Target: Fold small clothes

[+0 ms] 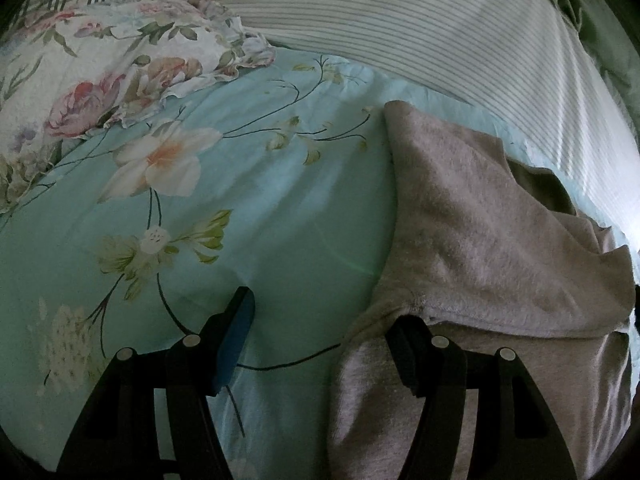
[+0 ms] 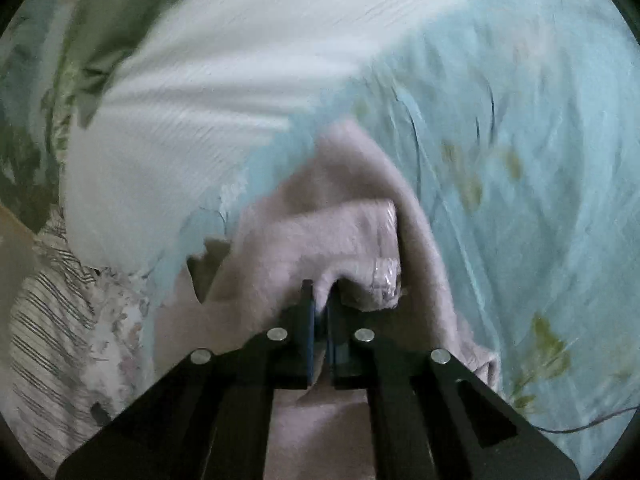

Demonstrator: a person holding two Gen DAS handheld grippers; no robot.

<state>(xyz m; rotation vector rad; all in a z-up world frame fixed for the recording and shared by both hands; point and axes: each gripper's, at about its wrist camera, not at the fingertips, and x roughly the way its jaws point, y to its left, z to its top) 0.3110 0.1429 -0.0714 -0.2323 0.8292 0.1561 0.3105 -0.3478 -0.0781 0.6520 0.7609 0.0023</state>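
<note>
Left wrist view, from left to right: a floral pillow [image 1: 80,80] lies at the far left on the aqua flowered bedsheet [image 1: 240,208], the left gripper [image 1: 324,320] stands with jaws apart, one finger over bare sheet and the other tucked under a fold of the grey garment [image 1: 500,232], and a striped white pillow [image 1: 440,32] lies beyond. Right wrist view, blurred, shows the right gripper [image 2: 320,300] pinched tight on an edge of that garment, which is spread on the sheet.

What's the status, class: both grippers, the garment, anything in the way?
Left gripper open. Right gripper shut on grey garment, part folded. Nothing in the way.
</note>
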